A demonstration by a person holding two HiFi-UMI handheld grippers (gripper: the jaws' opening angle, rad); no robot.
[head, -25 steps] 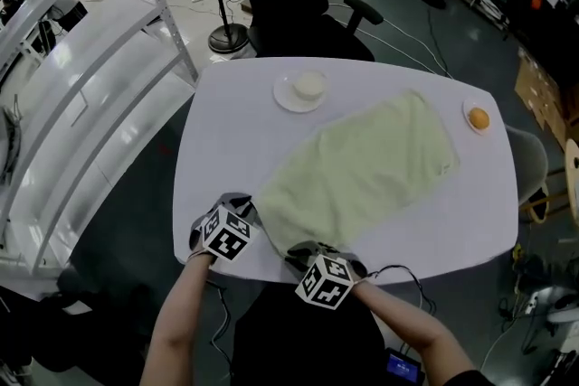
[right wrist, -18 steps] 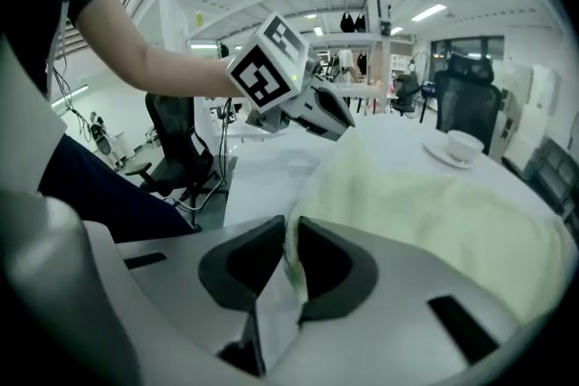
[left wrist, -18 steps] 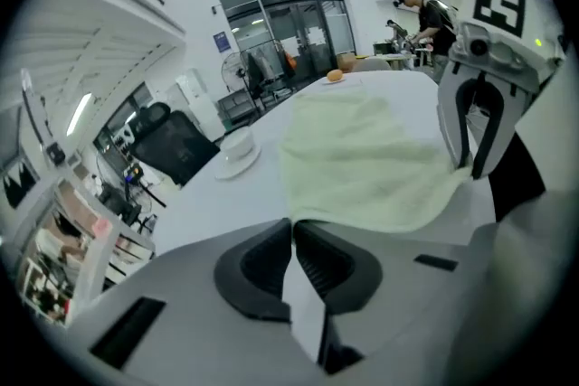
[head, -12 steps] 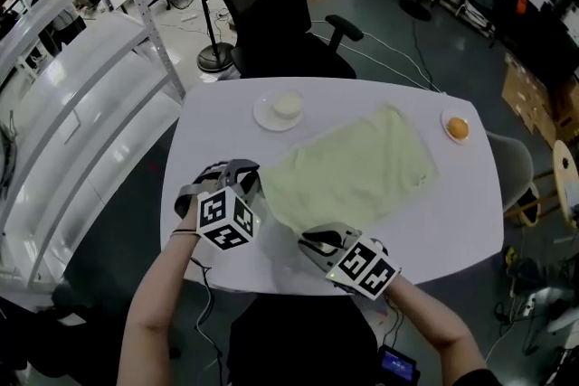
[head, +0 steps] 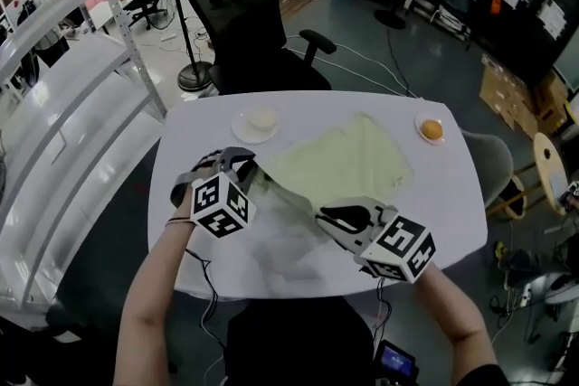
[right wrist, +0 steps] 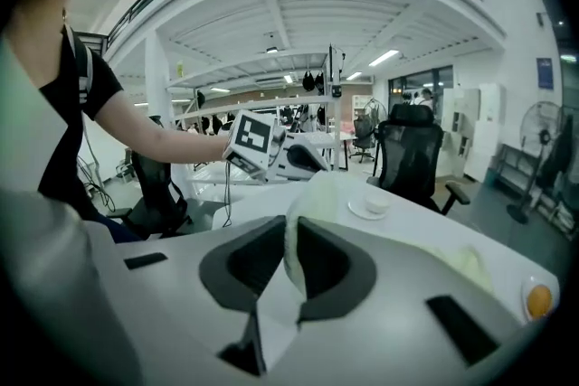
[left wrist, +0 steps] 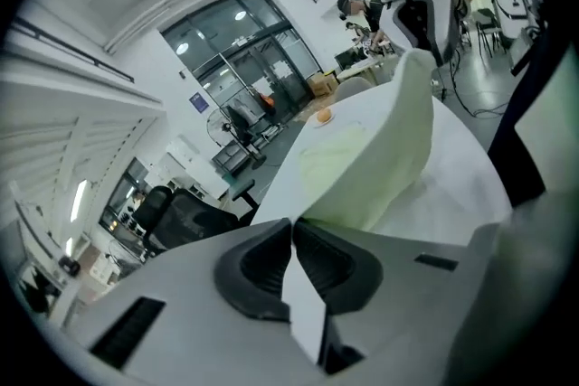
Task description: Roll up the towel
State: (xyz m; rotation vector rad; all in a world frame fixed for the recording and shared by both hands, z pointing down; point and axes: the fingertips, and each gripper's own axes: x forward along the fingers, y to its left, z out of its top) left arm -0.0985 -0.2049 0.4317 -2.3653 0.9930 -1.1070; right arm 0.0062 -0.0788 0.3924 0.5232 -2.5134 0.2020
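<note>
**Head view:** You are raising the near edge of the towel (head: 348,160) off the tabletop (head: 443,190). A second ago both grippers were low at the near rim and the cloth was lying flat. Now the left gripper (head: 239,161) and right gripper (head: 327,216) are holding that edge in the air, while the far half is resting on the tabletop. I judge this is setting you up to turn the edge over for the first roll. You are working with one towel, two grippers, one plate (head: 254,126) far left, one orange (head: 431,130) far right and one chair (head: 249,23) beyond.

**Left gripper view:** The left gripper (left wrist: 292,226) is pressing its fingers almost fully together on a corner of the towel (left wrist: 380,158). The cloth is stretching up towards the right gripper (left wrist: 421,4).

**Right gripper view:** The right gripper (right wrist: 291,249) is pinching the other near corner of the towel (right wrist: 312,194), and its fingers have just been closing tighter on it. The left gripper (right wrist: 271,149) is hanging opposite.
</note>
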